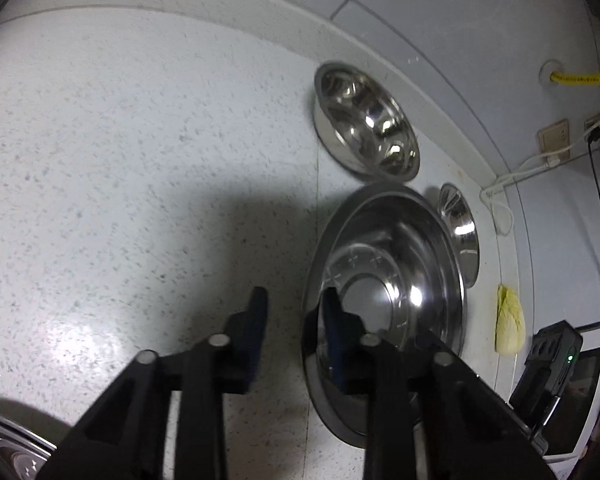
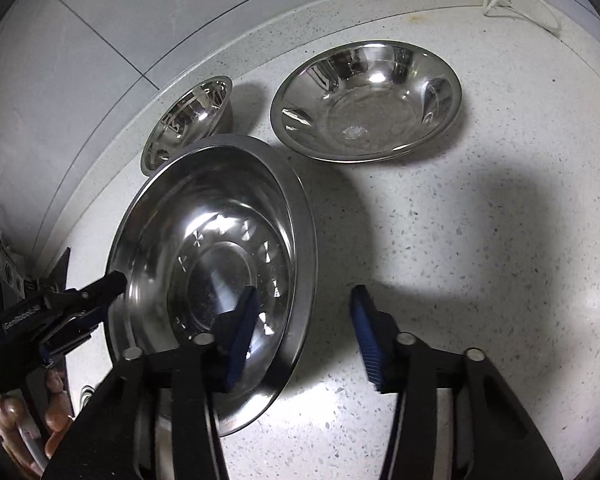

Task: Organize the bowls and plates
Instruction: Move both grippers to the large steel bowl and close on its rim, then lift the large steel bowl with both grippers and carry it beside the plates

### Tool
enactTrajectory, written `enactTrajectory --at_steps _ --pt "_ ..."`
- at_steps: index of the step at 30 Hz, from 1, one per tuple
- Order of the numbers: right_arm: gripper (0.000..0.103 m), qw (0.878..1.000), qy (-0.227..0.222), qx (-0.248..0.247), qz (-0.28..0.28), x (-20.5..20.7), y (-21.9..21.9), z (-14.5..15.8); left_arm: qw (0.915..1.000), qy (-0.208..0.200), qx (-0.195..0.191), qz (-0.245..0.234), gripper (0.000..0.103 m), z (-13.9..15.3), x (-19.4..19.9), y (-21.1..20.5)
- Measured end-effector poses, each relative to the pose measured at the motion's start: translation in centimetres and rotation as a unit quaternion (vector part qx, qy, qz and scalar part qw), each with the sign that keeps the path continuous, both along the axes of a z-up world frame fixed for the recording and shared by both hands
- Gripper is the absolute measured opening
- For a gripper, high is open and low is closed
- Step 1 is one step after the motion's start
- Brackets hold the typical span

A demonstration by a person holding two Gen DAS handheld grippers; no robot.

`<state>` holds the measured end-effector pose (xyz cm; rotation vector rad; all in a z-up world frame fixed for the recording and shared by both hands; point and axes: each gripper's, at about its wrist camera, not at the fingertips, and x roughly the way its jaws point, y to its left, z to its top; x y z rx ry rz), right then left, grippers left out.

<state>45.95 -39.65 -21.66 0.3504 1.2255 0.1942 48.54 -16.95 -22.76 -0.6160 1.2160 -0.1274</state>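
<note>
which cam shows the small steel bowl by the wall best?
Right wrist. The small bowl shows most of its inside there, only its near edge hidden behind the big plate. Left wrist shows the bowl squeezed edge-on and partly hidden behind that plate.

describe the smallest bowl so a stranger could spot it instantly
On the speckled countertop, look along the tiled wall behind the big steel plate. The smallest bowl sits there at the wall's foot, narrower and steeper-sided than the wide bowl next to it.
</note>
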Motion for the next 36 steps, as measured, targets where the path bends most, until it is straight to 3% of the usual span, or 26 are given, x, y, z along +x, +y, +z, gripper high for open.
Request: enactTrajectory --at_steps 2,6,13,26,36 --pt "0.026 1.000 0.003 -0.003 0.003 0.2 0.2 -0.1 1.0000 0.002 -0.003 -0.009 0.012 -0.3 0.1 -0.4" --pt "0.014 1.000 0.004 0.000 0.017 0.5 1.3 -0.3 0.9998 0.001 -0.009 -0.017 0.008 -0.3 0.1 -0.8" --pt "0.012 1.000 -0.002 -0.008 0.010 0.1 2.1 0.0 0.9997 -0.004 -0.017 -0.017 0.008 0.0 -0.5 -0.3" --pt "0.012 0.999 -0.028 -0.010 0.012 -2.0 2.6 3.5 0.9992 -0.010 -0.037 -0.010 0.008 2.5 -3.2 0.2" --pt "0.012 0.999 -0.043 -0.006 0.014 -4.7 2.3 6.0 0.9988 -0.027 -0.038 -0.014 0.008 5.3 -7.3 0.1"
